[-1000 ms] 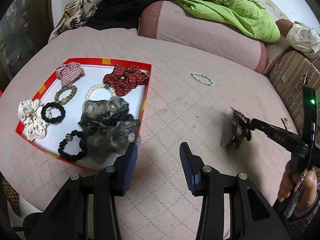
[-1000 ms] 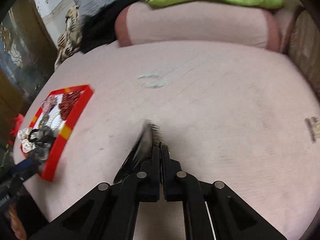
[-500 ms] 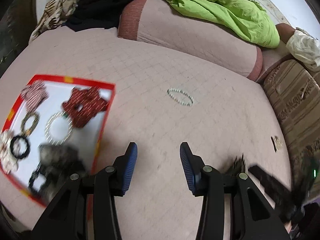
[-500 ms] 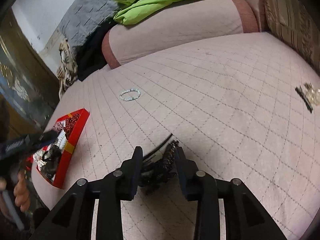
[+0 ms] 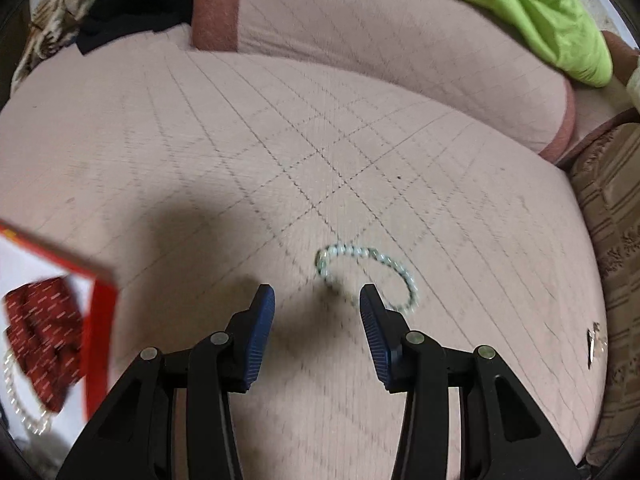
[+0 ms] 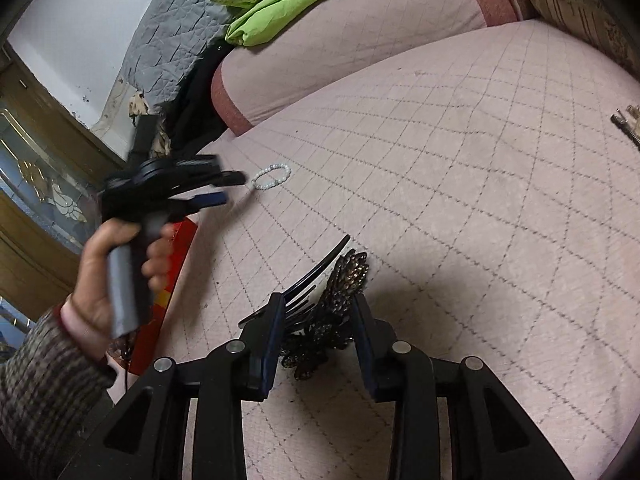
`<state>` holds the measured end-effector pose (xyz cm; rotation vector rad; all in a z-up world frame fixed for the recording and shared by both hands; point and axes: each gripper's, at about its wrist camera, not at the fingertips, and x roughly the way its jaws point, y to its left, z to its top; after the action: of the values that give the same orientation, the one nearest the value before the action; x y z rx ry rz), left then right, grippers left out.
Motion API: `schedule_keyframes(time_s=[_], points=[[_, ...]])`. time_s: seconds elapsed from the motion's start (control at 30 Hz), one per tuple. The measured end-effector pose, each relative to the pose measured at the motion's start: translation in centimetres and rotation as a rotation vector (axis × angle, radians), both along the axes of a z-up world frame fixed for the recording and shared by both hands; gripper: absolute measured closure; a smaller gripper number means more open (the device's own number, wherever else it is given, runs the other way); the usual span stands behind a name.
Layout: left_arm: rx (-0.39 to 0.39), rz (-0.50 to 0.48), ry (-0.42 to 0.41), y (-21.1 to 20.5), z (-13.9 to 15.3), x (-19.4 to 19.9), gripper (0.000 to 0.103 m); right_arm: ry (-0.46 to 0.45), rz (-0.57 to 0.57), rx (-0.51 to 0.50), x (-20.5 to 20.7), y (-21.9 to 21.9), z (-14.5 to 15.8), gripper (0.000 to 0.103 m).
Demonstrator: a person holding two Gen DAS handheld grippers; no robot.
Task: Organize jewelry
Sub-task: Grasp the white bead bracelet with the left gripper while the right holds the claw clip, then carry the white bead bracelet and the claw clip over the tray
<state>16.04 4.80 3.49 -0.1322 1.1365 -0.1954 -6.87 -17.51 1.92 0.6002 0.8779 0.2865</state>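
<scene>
Left wrist view.
- Left gripper (image 5: 317, 304): jaws part-open, nothing between them; it points steeply down at the quilted pink cushion (image 5: 240, 152), presumably lining up on the next piece to collect.
- Bead bracelet (image 5: 366, 276): pale beads in a loose ring, flat on the cushion just ahead of the right-hand fingertip, not touched. Blurred.
- Red tray (image 5: 102, 320): at the left edge, white floor showing. It holds a red dotted scrunchie (image 5: 40, 336) and a pearl strand (image 5: 20, 400), so it is evidently the collecting place.
- Small metal clip (image 5: 594, 344): far right, alone near the cushion's edge.

Right wrist view.
- Right gripper (image 6: 316, 316): jaws part-open around a dark beaded hair comb (image 6: 332, 308). The comb lies on the cushion with its prongs pointing away; the pads do not appear to press on it, so it reads as set down rather than gripped.
- Left gripper (image 6: 216, 188): seen from outside, held by a hand (image 6: 116, 276) in a knitted sleeve (image 6: 40, 380), its tips near the bead bracelet (image 6: 272, 176).
- Red tray (image 6: 168, 296): only one wall visible, behind the hand.
</scene>
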Motion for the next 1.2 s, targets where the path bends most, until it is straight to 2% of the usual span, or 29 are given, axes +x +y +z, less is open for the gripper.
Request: schedule_keyframes(time_s=[0.03,0.2,0.33,0.4,0.43,0.47,0.63,0.67,0.7,0.83,1.2], points=[[0.008,0.001,0.012,-0.3,-0.7,0.5,0.06,0.001,0.001,0.001,0.1,0.0,-0.1,0.067],[0.074,-0.032,-0.043,-1.9,-0.8,1.1,0.056,0.012,-0.004,0.018,0.6,-0.2,-0.4,0.067],[0.181,-0.048,-0.098,-3.4,-1.2,0.4,0.056,0.036,0.003,0.001,0.9,0.2,-1.1,0.067],[0.213,-0.072,-0.121,-4.3,-1.2,-0.3,0.073,0.047,0.0,0.0,1.0,0.3,-1.4,0.067],[0.208,-0.093,-0.114,-4.7,-1.1,-0.5,0.091,0.046,-0.004,0.005,1.0,0.3,-1.5,0.068],[0.206,-0.107,-0.106,-5.0,-0.9,-0.7,0.098,0.044,-0.006,0.006,1.0,0.3,-1.5,0.069],[0.171,-0.165,-0.102,-5.9,0.1,-2.8,0.098,0.035,-0.011,-0.001,0.8,0.3,-1.4,0.075],[0.161,-0.166,-0.107,-5.8,0.5,-3.4,0.098,0.029,-0.009,-0.003,0.8,0.3,-1.3,0.087],[0.147,-0.166,-0.111,-5.5,0.9,-4.0,0.098,0.022,0.001,0.006,0.6,0.3,-1.2,0.093],[0.116,-0.178,-0.141,-4.5,3.0,-6.6,0.098,-0.005,0.027,-0.041,0.1,1.3,-0.4,0.093],[0.008,-0.139,-0.171,0.3,7.6,-14.5,0.098,-0.045,-0.003,-0.036,-2.1,1.2,2.6,0.093]])
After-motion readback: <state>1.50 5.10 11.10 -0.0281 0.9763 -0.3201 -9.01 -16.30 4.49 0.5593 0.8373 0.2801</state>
